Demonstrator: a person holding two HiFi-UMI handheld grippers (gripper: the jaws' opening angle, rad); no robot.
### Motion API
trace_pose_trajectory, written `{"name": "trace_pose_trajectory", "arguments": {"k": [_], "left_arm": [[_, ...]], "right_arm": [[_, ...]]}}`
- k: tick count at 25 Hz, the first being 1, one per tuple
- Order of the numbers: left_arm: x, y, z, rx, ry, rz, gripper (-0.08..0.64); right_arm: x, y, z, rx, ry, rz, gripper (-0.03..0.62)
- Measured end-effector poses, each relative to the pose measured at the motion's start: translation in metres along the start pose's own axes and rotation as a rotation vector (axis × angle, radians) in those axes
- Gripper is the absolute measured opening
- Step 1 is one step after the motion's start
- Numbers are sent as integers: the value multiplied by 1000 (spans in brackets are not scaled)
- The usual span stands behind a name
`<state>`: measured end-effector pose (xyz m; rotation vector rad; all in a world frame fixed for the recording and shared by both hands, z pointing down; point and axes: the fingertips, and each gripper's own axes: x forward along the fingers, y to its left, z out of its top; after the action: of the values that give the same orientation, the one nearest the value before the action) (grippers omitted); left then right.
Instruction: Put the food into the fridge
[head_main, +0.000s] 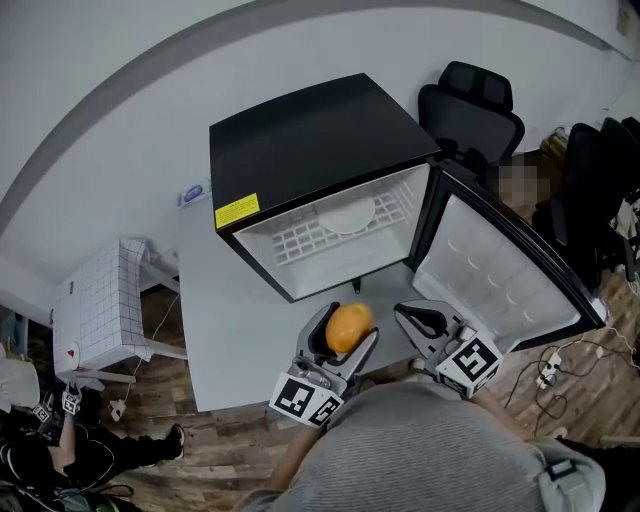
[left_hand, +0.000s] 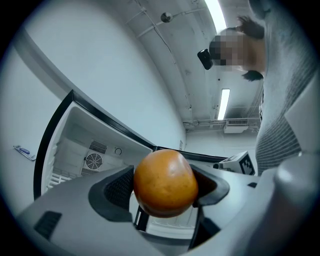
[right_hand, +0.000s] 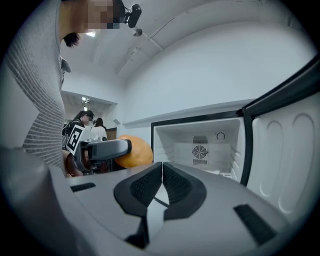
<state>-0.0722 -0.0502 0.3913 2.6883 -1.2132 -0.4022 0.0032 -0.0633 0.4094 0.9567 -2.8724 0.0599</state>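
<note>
Orange fruit (head_main: 349, 324) gripped between the left gripper's (head_main: 343, 337) jaws, just in front of the open black fridge (head_main: 320, 140), right gripper (right_hand: 162, 172) beside it toward the fridge's swung-out door (head_main: 500, 265), jaws pressed together and empty, grey table (head_main: 230, 330) under the fridge.

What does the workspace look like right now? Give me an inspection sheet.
Surface: grey table, bare ahead of the fridge.
Job's things: black fridge with door open; orange fruit not yet inside; white plate inside.
Clutter: nothing seen.
Tongs: left tongs closed on the orange fruit; right tongs shut, empty.
Cables: loose cables on the floor at right.
Surroundings: black office chairs behind the fridge; white gridded stand at left.
</note>
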Motion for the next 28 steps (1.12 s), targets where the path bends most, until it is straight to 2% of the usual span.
{"name": "trace_pose_trajectory", "arguments": {"k": [6,20,28], "left_arm": [[10,15,-5,15,20,4,348],[63,63,13,242,60,-13,348],[90,90,7,304,96,-10,348]], "right_arm": [[-2,-8,5,3,-10,-25,14],[-4,-15,0,22,4,-37,14],[-1,-20,-14,40,15,-19,14]]}}
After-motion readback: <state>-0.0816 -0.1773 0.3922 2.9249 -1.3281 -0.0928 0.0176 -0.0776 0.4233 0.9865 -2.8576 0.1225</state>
